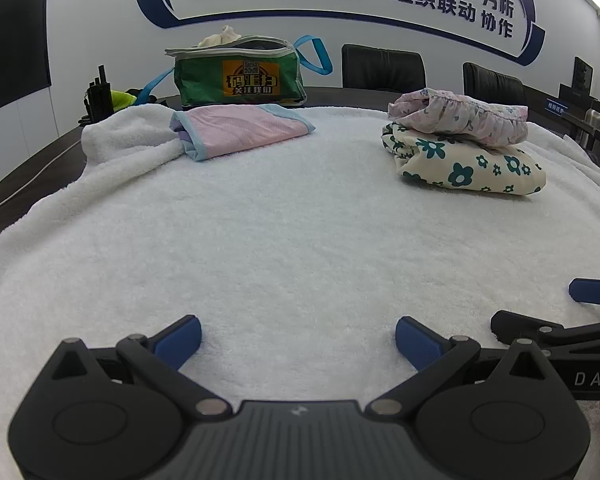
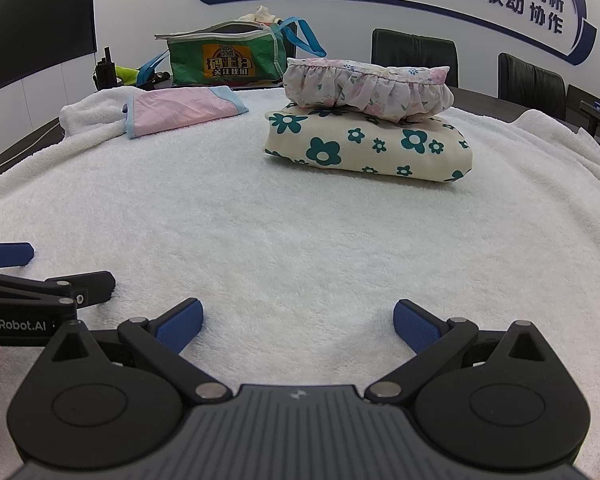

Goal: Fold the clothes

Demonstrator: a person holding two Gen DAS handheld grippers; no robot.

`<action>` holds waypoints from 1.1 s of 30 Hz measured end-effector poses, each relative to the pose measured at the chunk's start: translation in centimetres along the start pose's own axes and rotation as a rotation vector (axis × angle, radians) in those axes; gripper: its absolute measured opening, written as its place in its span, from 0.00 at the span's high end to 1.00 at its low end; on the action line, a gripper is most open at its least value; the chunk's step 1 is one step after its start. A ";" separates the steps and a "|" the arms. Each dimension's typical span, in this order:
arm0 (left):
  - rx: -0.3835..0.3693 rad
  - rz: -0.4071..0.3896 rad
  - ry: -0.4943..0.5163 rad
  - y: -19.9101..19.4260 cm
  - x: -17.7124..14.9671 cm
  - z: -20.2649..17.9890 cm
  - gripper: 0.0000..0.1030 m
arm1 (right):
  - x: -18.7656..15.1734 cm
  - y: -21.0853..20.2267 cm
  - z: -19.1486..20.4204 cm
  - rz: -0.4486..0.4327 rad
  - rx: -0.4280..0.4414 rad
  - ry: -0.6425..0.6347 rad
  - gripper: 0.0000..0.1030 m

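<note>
Ahead left on white terry towel (image 2: 300,232): folded pink mesh garment (image 2: 184,110), before green zip bag (image 2: 224,60); right: ruffled floral garment (image 2: 364,90) atop folded teal-flowered cream garment (image 2: 364,146).

Dark table (image 1: 28,168), white towel (image 1: 300,240), green bag (image 1: 236,76), folded clothes (image 2: 364,140)

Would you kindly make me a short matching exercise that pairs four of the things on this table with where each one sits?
Things:
1. ruffled floral garment
2. cream garment with teal flowers
3. pink folded cloth
4. green bag

Places:
A. bottom of the two-piece stack
B. alone on the white towel, far left
C. top of the stack
D. behind the towel, open, with blue straps

Pairs: 1-C, 2-A, 3-B, 4-D
</note>
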State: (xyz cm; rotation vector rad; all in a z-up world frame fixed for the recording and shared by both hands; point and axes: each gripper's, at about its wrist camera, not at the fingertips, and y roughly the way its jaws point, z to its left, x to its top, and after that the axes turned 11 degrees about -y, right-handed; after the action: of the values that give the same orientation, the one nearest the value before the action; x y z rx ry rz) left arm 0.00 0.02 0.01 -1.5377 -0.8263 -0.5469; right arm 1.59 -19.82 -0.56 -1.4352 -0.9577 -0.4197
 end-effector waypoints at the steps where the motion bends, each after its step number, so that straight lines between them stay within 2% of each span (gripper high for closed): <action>1: -0.001 0.001 -0.002 0.0 0.0 0.0 0.00 | 0.0 0.0 -0.1 -0.001 0.001 0.002 0.00; 33: 0.002 -0.002 0.003 0.0 -0.1 -0.1 0.00 | 0.0 0.0 0.0 0.002 -0.003 -0.002 0.00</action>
State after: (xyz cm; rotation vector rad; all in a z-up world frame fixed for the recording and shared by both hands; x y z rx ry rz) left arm -0.03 -0.09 -0.05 -1.5336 -0.8257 -0.5497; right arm 1.59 -19.77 -0.54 -1.4392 -0.9575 -0.4192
